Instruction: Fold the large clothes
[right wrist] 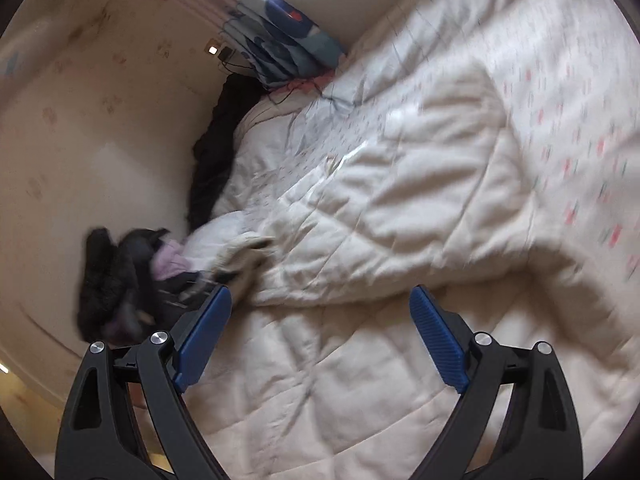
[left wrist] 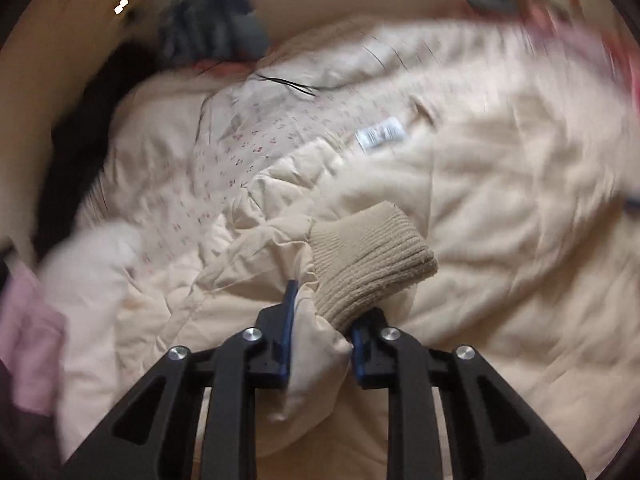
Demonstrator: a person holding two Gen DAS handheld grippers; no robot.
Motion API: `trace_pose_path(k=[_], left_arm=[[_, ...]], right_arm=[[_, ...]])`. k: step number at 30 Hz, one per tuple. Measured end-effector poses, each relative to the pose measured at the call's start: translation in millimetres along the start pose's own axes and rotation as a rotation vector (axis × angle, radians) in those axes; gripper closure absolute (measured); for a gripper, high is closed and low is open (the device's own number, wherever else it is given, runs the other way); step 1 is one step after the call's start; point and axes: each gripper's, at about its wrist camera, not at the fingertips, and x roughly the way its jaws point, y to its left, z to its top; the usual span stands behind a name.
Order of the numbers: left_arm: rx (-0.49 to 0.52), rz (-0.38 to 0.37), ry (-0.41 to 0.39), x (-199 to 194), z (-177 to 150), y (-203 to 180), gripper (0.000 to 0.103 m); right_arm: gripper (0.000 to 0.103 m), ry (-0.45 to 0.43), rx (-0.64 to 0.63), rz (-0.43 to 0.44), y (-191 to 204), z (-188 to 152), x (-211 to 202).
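Note:
A large cream quilted jacket (left wrist: 460, 208) lies spread over the bed, its patterned lining (left wrist: 256, 140) and a white care label (left wrist: 380, 133) showing. My left gripper (left wrist: 322, 316) is shut on the jacket's sleeve end, just behind the tan ribbed cuff (left wrist: 372, 256), and holds it above the jacket. In the right wrist view the same cream jacket (right wrist: 400, 200) fills the frame. My right gripper (right wrist: 320, 312) is open and empty, hovering just above the quilted fabric with its blue pads (right wrist: 438, 338) wide apart.
A dark garment (right wrist: 216, 152) lies along the wall beside the jacket. A black and pink pile of clothes (right wrist: 124, 276) sits left of my right gripper. A blue patterned pillow (right wrist: 280, 36) is at the bed's far end. Pink cloth (left wrist: 28, 344) lies at the left.

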Motion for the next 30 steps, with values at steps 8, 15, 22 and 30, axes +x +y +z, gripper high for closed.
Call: trace_pose_path(k=[8,15,22,30], left_arm=[[-0.345,-0.256,-0.256,-98.8,75.0,67.6,0.082],[-0.357,-0.459,-0.379,-134.2,120.6,10.3,0.082],[-0.308,-0.592,-0.349,-98.0,152.4,-84.2,0.082],[-0.298,-0.663,-0.085,31.9,104.8,-172.1,0.081]], right_arm=[[0.010,0.234,-0.157,-0.320,-14.7,-17.3,67.6],[0.007,0.228,-0.127,-0.300,-6.3,-16.8,59.2],[0.007,0.035,0.447,0.256,-73.7,3.9,1.9],[0.007,-0.052,0.769,0.507,-125.3,-10.8,-4.7]])
